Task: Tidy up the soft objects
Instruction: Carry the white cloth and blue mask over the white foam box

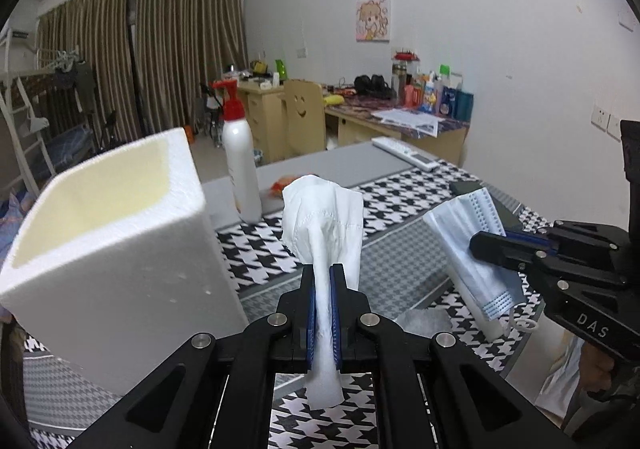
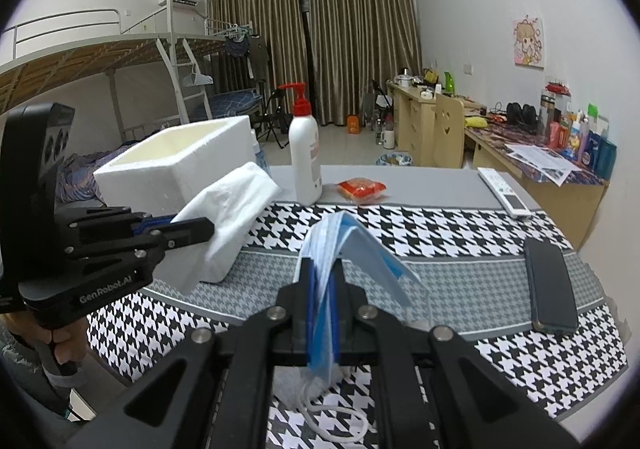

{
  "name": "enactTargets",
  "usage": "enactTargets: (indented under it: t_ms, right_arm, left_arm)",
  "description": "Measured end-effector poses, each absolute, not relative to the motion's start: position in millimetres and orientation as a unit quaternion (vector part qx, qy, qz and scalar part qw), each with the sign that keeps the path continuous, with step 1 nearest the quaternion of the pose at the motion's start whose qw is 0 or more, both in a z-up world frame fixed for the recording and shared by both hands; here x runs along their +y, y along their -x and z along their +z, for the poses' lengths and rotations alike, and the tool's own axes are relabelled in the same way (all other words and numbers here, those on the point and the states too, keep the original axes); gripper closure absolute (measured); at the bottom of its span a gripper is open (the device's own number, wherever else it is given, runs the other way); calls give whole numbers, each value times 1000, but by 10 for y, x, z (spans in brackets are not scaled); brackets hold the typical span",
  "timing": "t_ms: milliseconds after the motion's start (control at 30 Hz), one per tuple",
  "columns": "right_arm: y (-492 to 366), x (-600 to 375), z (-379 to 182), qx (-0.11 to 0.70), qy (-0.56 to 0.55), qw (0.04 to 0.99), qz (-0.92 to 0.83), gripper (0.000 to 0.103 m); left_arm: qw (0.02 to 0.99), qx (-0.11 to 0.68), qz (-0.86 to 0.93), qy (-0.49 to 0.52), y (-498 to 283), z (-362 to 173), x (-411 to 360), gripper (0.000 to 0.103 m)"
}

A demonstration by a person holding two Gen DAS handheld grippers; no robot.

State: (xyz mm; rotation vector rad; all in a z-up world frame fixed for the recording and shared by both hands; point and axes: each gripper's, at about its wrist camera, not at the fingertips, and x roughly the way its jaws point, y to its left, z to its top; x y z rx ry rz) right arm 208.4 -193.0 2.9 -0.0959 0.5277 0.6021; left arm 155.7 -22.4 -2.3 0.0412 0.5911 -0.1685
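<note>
Tissue [image 1: 322, 225] and face mask [image 2: 344, 245], limp and light: your left gripper [image 1: 323, 289] and right gripper [image 2: 324, 281] fingers pinch each mid-fold.

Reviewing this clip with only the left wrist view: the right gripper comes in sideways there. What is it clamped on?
Observer: The right gripper is shut on a blue face mask, folded over its tips.
Operator: Where is the ear loop?
Observer: The loop hangs down to the houndstooth cloth.
Operator: Anything to the mask's right?
Observer: A dark phone lies flat on the cloth, apart from the mask.
</note>
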Motion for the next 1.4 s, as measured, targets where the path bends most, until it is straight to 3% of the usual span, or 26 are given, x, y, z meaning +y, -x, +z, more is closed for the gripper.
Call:
enactTargets:
  t_ms: [1400]
  right_arm:
    - [-2099,-1555,599,175,64,925,331,94]
  left_arm:
    - [977,209,-32,-27,-1482,602,104,96]
